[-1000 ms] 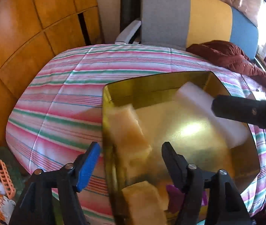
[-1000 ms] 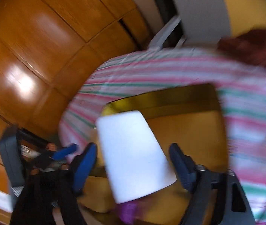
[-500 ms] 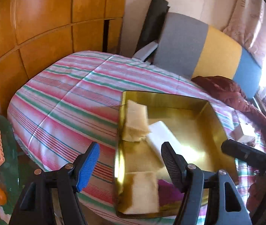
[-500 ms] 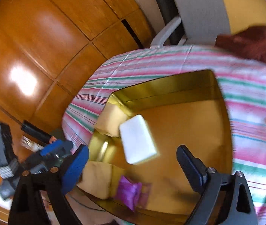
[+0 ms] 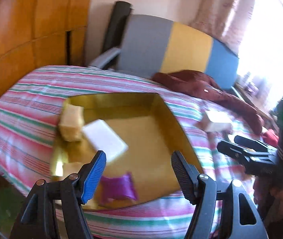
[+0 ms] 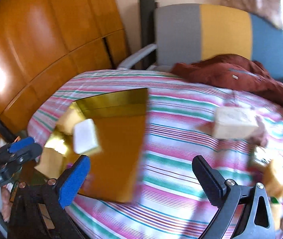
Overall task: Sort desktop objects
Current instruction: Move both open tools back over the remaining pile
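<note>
Both grippers are empty and parted. The right gripper (image 6: 141, 171) has just been opening to its widest, with nothing between its jaws but striped cloth and the tray's near corner below. The left gripper (image 5: 138, 169) stands partly open, gripping nothing, with the tray floor showing through its gap. The gold tray (image 5: 161, 107) sits on the striped tablecloth (image 5: 31, 99) and evidently serves as the collecting bin: it holds a white sponge block (image 5: 104, 139), lying flat just ahead of the left gripper's blue-padded finger, a tan block (image 5: 70, 125) leaning against the far-left wall beyond it, a second tan block at the near-left corner partly hidden behind that finger, and a purple packet (image 5: 119, 187) just below the left gripper's gap. The white block lies loose and askew on the floor, consistent with a drop, not a careful placing. In the right wrist view the tray lies ahead and to the left of the right gripper, while another tan block (image 6: 234, 125) rests on the cloth ahead and to the right, well clear of the tray; further unsorted items are blurred at the far right edge and cannot be identified. Judgement: the tan block outside the tray is the likely next pick for the right gripper, whose jaws are already wide enough to straddle it.
</note>
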`<state>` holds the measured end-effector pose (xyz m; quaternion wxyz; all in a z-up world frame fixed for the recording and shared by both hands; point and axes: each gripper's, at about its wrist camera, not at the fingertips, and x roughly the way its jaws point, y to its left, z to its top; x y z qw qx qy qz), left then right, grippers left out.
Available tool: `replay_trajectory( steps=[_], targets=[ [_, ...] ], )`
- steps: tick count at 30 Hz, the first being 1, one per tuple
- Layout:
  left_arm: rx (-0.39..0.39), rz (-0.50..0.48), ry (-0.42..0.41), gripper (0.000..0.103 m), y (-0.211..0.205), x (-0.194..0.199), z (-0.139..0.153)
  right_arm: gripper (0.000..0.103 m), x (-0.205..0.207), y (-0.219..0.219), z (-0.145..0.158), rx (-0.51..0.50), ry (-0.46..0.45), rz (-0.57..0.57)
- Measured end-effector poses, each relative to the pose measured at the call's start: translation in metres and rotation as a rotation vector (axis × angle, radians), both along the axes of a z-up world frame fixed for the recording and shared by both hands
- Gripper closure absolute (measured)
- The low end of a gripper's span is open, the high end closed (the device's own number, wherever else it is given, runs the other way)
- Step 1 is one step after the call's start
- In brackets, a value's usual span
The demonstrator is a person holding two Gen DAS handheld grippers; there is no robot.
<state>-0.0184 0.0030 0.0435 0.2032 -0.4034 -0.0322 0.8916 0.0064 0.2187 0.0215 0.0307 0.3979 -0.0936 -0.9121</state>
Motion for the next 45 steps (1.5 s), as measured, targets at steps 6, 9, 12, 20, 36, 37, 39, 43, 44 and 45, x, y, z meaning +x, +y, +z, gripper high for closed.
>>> replay_trajectory(
  steps=[6, 9, 12, 20, 36, 37, 39, 43, 44, 45],
  targets=[
    [0.017, -0.11, -0.043, 0.035, 0.039, 0.008, -0.008, 0.0, 0.031, 0.064, -0.009, 0.007, -0.04, -0.145],
    [0.008, -0.172, -0.062, 0.035, 0.061, 0.013, -0.011, 0.0, 0.047, 0.098, -0.013, 0.002, -0.062, -0.225],
    [-0.004, -0.237, -0.07, 0.035, 0.084, 0.021, -0.014, 0.0, 0.069, 0.138, -0.011, -0.009, -0.073, -0.324],
    [-0.032, -0.391, -0.102, 0.035, 0.14, 0.04, -0.024, 0.0, 0.149, 0.243, -0.005, -0.144, -0.058, -0.641],
    [-0.098, -0.525, -0.195, 0.035, 0.192, 0.058, -0.059, 0.0, 0.184, 0.304, -0.003, -0.279, -0.021, -0.763],
    [-0.102, -0.529, -0.199, 0.035, 0.193, 0.059, -0.061, 0.0, 0.178, 0.306, -0.002, -0.287, -0.012, -0.74],
    [-0.113, -0.538, -0.206, 0.036, 0.196, 0.061, -0.064, 0.0, 0.166, 0.308, -0.001, -0.288, -0.008, -0.698],
    [-0.118, -0.542, -0.22, 0.038, 0.199, 0.062, -0.069, 0.009, 0.13, 0.316, -0.008, -0.276, -0.056, -0.611],
    [-0.118, -0.541, -0.227, 0.038, 0.199, 0.062, -0.071, 0.014, 0.12, 0.32, -0.011, -0.293, -0.072, -0.593],
    [-0.118, -0.542, -0.234, 0.038, 0.201, 0.061, -0.073, 0.015, 0.114, 0.324, -0.013, -0.299, -0.08, -0.586]
  ],
)
